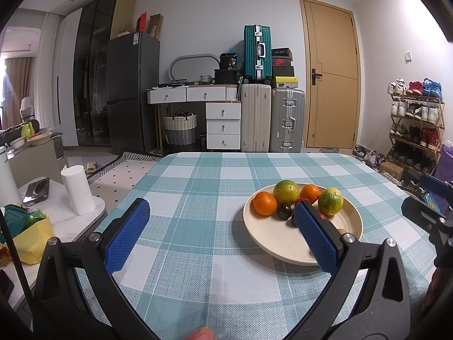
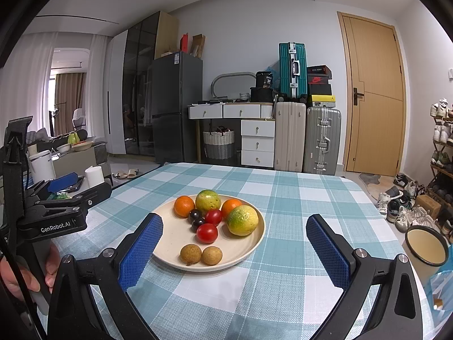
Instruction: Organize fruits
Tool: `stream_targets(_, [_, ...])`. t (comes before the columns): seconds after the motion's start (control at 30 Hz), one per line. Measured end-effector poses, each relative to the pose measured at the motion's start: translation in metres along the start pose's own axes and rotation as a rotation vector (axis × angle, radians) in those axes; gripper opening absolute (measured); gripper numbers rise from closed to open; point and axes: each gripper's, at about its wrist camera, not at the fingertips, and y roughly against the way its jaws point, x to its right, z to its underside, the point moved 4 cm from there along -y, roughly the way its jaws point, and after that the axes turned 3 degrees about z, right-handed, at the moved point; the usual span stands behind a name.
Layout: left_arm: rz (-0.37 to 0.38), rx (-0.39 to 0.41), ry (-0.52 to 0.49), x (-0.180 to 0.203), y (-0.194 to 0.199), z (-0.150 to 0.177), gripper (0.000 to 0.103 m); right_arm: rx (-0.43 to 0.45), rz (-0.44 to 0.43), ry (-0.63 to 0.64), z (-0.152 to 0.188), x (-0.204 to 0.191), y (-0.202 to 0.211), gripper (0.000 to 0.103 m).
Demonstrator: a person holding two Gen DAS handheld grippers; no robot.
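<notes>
All the fruit lies on the round cream plate [image 2: 256, 243] on the teal-and-white checked tablecloth [image 2: 283, 198]: two oranges [image 2: 184, 205], two green-yellow citrus [image 2: 242, 220], two red cherry tomatoes [image 2: 207, 233], two dark plums [image 2: 195, 214] and two tan longans [image 2: 191, 254] at the plate's near rim. The left gripper [image 1: 222, 233] and right gripper [image 2: 234, 250] hover just before the plate, both spread wide and empty. This fits fruit gathered or awaiting sorting. Any pick should close gently on one fruit without nudging its neighbours.

Behind the checked desk [image 2: 283, 198] stand a grey fridge [image 2: 177, 107], a white drawer unit [image 2: 257, 143], two upright suitcases [image 2: 307, 138] with a teal suitcase [image 2: 292, 68] above, and a wooden door [image 2: 373, 99]. A shoe rack [image 1: 414, 124] stands at right.
</notes>
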Motion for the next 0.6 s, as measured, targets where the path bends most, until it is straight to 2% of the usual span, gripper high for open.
stream_targets(0.5, [0.012,-0.004,-0.006,0.0018,0.0015,-0.0008,0.102,-0.009,-0.009,-0.014,0.0015,0.0008,-0.0045,0.103])
stream_targets(0.6, [0.007,-0.025,-0.001,0.0031,-0.0009,-0.0008,0.102,-0.023,-0.014,-0.018,0.0022,0.0007,-0.0088,0.103])
